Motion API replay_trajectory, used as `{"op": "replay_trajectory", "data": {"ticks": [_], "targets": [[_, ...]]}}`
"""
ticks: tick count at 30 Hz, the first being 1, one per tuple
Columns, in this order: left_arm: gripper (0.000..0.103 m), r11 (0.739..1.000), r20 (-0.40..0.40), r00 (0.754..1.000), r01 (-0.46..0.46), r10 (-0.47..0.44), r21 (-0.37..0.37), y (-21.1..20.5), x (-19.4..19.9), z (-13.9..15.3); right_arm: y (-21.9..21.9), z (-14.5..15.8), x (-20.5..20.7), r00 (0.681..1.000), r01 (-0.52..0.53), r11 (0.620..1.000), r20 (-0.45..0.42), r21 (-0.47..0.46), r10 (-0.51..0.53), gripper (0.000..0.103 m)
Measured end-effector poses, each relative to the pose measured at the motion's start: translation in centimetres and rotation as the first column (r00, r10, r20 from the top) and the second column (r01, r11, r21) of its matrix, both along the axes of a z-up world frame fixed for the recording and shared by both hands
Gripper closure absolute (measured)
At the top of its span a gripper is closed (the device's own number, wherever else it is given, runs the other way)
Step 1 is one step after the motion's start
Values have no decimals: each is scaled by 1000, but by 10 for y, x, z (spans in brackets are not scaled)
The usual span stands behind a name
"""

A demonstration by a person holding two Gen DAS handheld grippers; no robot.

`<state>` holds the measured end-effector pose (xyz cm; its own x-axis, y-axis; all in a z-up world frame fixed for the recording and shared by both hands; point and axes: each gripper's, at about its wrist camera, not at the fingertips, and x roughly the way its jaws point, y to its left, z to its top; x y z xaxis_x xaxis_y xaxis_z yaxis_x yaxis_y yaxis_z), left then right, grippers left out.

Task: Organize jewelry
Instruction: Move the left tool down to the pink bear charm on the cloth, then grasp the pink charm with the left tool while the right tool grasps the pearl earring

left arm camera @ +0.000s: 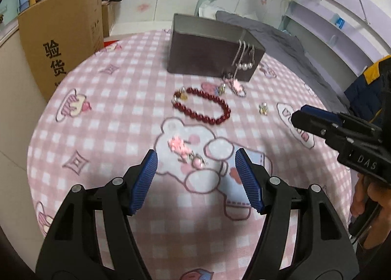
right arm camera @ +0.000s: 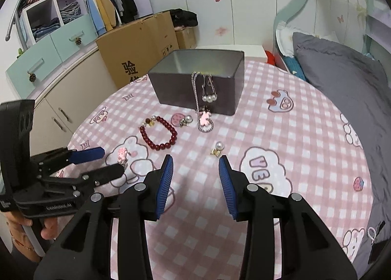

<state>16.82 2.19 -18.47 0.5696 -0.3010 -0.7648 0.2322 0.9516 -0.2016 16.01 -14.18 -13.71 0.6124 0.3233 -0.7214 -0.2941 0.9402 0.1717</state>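
Observation:
A dark tin box (left arm camera: 210,48) (right arm camera: 195,82) stands open at the far side of the pink checked cloth (left arm camera: 117,113). Silver chains with pearls (left arm camera: 244,60) (right arm camera: 207,91) hang over its front wall. A red bead bracelet (left arm camera: 202,106) (right arm camera: 158,133) lies in front of it. My left gripper (left arm camera: 195,157) is open just above a pink charm (left arm camera: 188,150) (right arm camera: 122,155). My right gripper (right arm camera: 195,165) is open, just short of a pearl earring (right arm camera: 218,148) (left arm camera: 263,108).
A second pearl earring (right arm camera: 185,120) and a pink bear pendant on a chain (right arm camera: 205,118) lie near the box. A cardboard box (left arm camera: 63,43) stands at the left of the table, a grey pillow (right arm camera: 342,72) at the right.

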Motion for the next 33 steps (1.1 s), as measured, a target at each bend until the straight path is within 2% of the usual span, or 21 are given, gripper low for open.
{"op": "replay_trajectory", "data": {"ticks": [2, 13, 16, 19, 25, 33], "targets": [[48, 1000, -9, 1000, 0, 0, 7, -2, -1, -4, 0, -2, -1, 1000, 1, 1000, -4, 0, -1, 66], [69, 1000, -12, 1000, 11, -11, 25, -8, 6, -10, -4, -10, 5, 1000, 5, 1000, -21, 12, -5, 66], [85, 998, -2, 1000, 13, -13, 54, -11, 6, -11, -6, -13, 9, 1000, 7, 1000, -27, 13, -7, 65], [91, 999, -1, 1000, 15, -15, 49, -8, 7, -12, -8, -16, 12, 999, 10, 1000, -33, 15, -10, 65], [91, 999, -8, 999, 33, -33, -27, 0, 10, -5, -12, -23, 21, 999, 19, 1000, -48, 8, -18, 65], [91, 992, 40, 997, 74, -70, -100, -2, 20, 22, -8, -32, 42, 998, 20, 999, -61, -25, -22, 65]]}}
